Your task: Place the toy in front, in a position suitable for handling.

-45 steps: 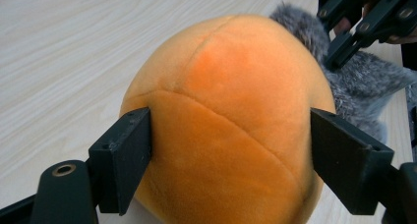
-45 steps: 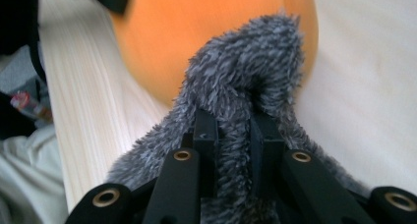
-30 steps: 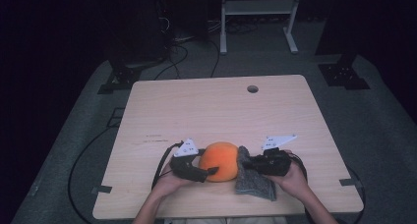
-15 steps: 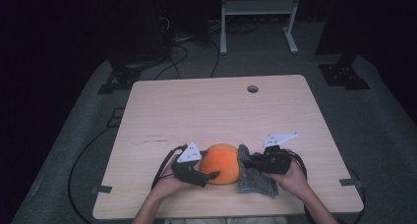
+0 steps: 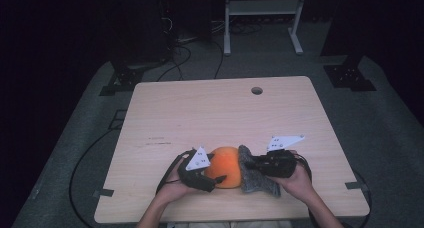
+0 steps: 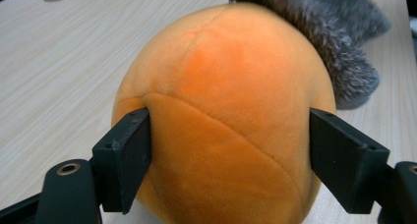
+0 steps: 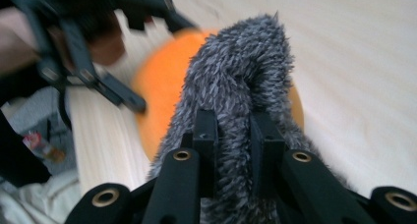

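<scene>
Left gripper (image 6: 228, 135): jaws set wide around the orange plush ball (image 6: 221, 116), both pads against its sides at mid-height; they have just been closing a little further on it, ball between them. Right gripper (image 7: 235, 135): jaws nearly together, pinching a fold of the grey furry cloth (image 7: 246, 81). High view: left gripper (image 5: 216, 174) sits at about 9 o'clock of the ball (image 5: 226, 165) and points toward 3 o'clock; right gripper (image 5: 250, 164) sits at about 3 o'clock of it and points back toward 9 o'clock, so the two face each other along one line with ball and cloth (image 5: 255, 177) between them. Cloth drapes against the ball's 3 o'clock side, touching it, lower end lying on the table (image 5: 210, 113) toward 5 o'clock. Ball is near-round, no real long axis; cloth's long axis runs roughly 12 to 6. Everything sits near the table's front edge, near the middle. Likely next: one hand steadies the ball while the other draws the cloth over or off it. Key relation: cloth is on the right gripper's side of the ball, right hand nearer to it. Risk: soft ball squashes or rolls.
</scene>
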Action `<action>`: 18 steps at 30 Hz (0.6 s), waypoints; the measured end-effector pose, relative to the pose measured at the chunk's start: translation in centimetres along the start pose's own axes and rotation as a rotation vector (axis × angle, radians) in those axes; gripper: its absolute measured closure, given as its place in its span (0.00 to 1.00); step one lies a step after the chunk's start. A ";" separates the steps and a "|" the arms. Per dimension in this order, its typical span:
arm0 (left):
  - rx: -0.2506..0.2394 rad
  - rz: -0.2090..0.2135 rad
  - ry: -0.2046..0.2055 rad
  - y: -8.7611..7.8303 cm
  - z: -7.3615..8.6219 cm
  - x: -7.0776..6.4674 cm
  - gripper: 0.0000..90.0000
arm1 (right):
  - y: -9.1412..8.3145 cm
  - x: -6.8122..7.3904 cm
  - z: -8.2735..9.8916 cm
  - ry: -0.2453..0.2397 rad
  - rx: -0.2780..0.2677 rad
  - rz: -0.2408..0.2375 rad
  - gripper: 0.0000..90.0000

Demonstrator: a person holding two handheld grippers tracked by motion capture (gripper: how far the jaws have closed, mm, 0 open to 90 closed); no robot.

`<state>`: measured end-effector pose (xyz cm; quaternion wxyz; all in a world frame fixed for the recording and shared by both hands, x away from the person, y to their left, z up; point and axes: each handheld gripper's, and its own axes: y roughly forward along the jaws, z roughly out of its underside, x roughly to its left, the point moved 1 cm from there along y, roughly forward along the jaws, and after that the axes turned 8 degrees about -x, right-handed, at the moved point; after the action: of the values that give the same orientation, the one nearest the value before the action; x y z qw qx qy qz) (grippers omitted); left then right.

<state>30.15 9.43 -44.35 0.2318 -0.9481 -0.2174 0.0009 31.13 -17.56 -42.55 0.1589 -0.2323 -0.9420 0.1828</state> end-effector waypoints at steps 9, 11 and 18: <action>-0.003 -0.010 0.023 0.2 -0.5 -0.4 0.25 | -1.7 0.4 -0.2 -0.032 -0.019 0.017 0.85; -0.001 -0.013 0.045 0.3 -0.7 -0.7 0.25 | -1.7 1.2 -1.4 -0.061 -0.063 -0.001 0.84; -0.063 0.033 -0.071 0.2 -0.5 0.0 0.21 | 0.3 0.9 -0.3 -0.058 0.012 -0.002 0.84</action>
<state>30.29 9.02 -44.01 0.1942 -0.9577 -0.2099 0.0314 30.55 -16.80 -42.25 0.1330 -0.2250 -0.9454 0.1949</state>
